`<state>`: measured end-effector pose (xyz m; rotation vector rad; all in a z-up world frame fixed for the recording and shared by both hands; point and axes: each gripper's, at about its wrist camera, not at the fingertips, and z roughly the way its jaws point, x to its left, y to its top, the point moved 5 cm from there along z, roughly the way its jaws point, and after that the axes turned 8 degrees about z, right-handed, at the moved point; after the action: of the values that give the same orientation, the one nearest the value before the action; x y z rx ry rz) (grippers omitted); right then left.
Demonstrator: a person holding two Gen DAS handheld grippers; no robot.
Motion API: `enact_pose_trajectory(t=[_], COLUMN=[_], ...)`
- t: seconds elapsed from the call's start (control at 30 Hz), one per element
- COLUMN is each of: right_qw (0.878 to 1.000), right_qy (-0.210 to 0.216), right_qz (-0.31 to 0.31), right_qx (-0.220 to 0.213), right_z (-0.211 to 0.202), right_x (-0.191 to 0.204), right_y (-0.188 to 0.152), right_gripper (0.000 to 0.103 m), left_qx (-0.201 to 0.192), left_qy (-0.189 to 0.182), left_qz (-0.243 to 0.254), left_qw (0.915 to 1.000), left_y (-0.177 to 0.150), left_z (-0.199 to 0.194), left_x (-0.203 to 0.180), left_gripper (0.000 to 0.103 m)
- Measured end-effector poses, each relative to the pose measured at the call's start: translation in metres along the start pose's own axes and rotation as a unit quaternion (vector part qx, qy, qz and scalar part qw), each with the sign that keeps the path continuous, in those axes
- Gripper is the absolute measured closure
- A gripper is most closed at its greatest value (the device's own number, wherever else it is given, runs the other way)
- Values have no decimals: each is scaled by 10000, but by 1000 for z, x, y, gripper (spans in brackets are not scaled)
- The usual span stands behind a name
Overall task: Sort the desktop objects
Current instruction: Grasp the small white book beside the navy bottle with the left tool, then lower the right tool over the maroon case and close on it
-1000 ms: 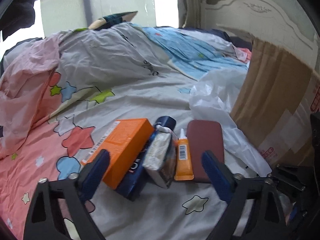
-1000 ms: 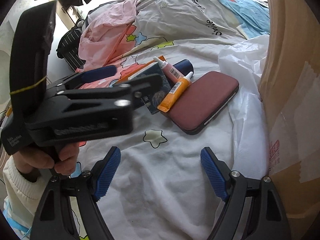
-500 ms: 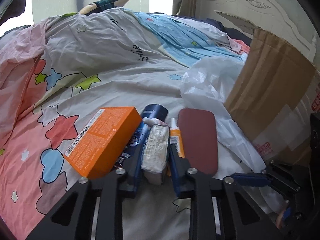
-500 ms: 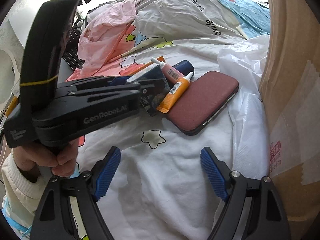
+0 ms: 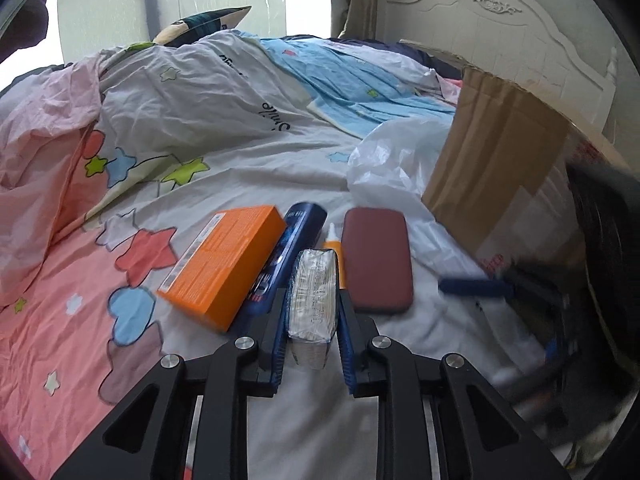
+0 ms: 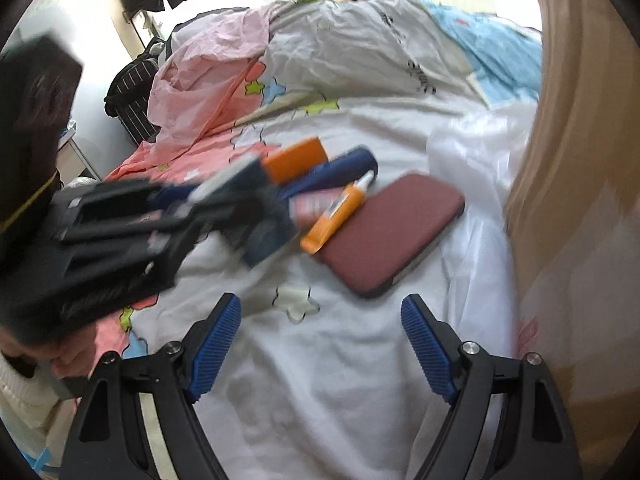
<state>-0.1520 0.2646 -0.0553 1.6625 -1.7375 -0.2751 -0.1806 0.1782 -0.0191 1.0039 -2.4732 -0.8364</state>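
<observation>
My left gripper is shut on a small plastic-wrapped pack and holds it just above the bedsheet. Behind it lie an orange box, a dark blue tube, a small orange glue bottle and a maroon case. My right gripper is open and empty above bare sheet, in front of the maroon case. The orange bottle, the blue tube and the orange box show there too, with the left gripper blurred at the left.
A tall cardboard box stands at the right with a white plastic bag at its foot. A rumpled star-print duvet covers the bed. A white headboard is behind. The box wall is close at my right gripper's right.
My left gripper has closed on the wrapped pack and lifted it slightly off the pile. My right gripper has stayed open and shifted a little.
</observation>
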Motion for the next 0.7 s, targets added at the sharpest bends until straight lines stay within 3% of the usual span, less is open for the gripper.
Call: enact_pose_trajectory(t=[0.17, 0.33, 0.47, 0.7], right_qw=[9998, 9959, 9903, 9777], right_qy=[-158, 70, 170, 36], right_qz=[65, 860, 1350, 2069], right_qx=[-43, 279, 267, 346], right_z=[4, 11, 12, 30], right_x=[-2, -15, -22, -29], right_y=[19, 27, 28, 27], right_gripper=[23, 23, 23, 23], left_qx=[-38, -23, -49, -119], left_qy=[-36, -47, -133, -241], left_qz=[-144, -225, -300, -250], left_qw=[9999, 9997, 9994, 9993], left_y=[-18, -33, -40, -41], left_z=[-16, -24, -29, -36], left_x=[8, 13, 16, 12], left_gripper=[80, 80, 80, 80])
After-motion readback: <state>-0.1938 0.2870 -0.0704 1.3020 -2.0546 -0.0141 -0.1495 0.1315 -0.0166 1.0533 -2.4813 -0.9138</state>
